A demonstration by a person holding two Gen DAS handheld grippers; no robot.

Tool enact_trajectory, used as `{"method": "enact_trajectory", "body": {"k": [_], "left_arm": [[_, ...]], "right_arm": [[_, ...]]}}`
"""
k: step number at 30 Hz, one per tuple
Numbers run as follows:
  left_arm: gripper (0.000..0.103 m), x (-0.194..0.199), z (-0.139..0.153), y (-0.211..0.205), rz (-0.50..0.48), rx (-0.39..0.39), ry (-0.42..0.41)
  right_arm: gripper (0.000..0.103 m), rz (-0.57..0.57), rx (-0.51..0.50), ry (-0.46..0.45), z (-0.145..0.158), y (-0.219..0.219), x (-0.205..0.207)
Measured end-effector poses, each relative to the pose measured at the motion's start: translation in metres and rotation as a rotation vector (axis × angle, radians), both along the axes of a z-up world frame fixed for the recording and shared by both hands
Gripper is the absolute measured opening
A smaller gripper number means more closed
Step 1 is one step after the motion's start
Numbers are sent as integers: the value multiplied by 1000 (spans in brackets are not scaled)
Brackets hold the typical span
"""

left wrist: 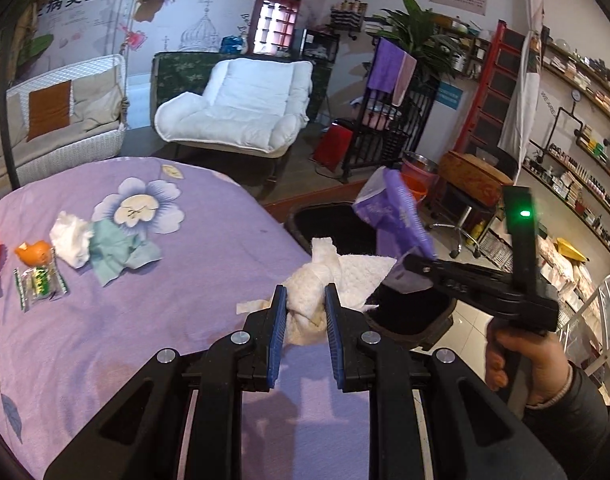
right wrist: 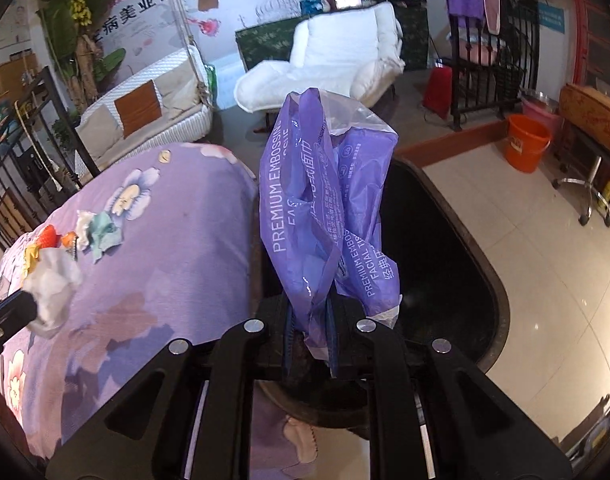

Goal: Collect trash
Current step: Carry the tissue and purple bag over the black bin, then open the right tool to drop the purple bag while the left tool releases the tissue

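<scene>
Left wrist view, from the left edge inward: a small green-and-white printed foil wrapper (left wrist: pixel 41 284), a scrap of orange peel (left wrist: pixel 35 252), a crumpled white tissue wad (left wrist: pixel 71 240) and a crumpled pale-green paper towel (left wrist: pixel 121 248) lie close together on the lilac floral bedspread (left wrist: pixel 165 320). Nearer the middle, the left gripper (left wrist: pixel 305 310) pinches a rumpled white paper towel (left wrist: pixel 317 280) above the cover's edge. To the right, the right gripper (right wrist: pixel 309 328) is clamped on the bottom of an empty purple plastic facial-tissue bag (right wrist: pixel 325 200), held over the dark open trash bin (right wrist: pixel 493 280). Both pieces look weightless and limp; the bag's film is probably slippery, so gripping gathered folds suits it best. Beyond are a white cushioned armchair (left wrist: pixel 241 108), pale floor tiles and stocked shelves.
</scene>
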State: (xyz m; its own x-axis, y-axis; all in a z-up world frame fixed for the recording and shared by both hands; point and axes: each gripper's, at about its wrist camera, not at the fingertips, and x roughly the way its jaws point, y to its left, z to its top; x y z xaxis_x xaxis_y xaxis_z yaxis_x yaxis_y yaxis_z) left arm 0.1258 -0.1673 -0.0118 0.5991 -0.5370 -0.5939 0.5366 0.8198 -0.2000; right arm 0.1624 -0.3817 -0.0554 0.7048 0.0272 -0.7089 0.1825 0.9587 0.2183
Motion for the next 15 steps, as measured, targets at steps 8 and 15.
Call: {"method": "enact_trajectory", "body": {"k": [8, 15], "left_arm": [[20, 1, -4, -28, -53, 26, 1], [20, 11, -10, -50, -94, 38, 25]], "right_arm": [[52, -62, 62, 40, -30, -20, 11], [58, -110, 44, -52, -14, -17, -29]]}}
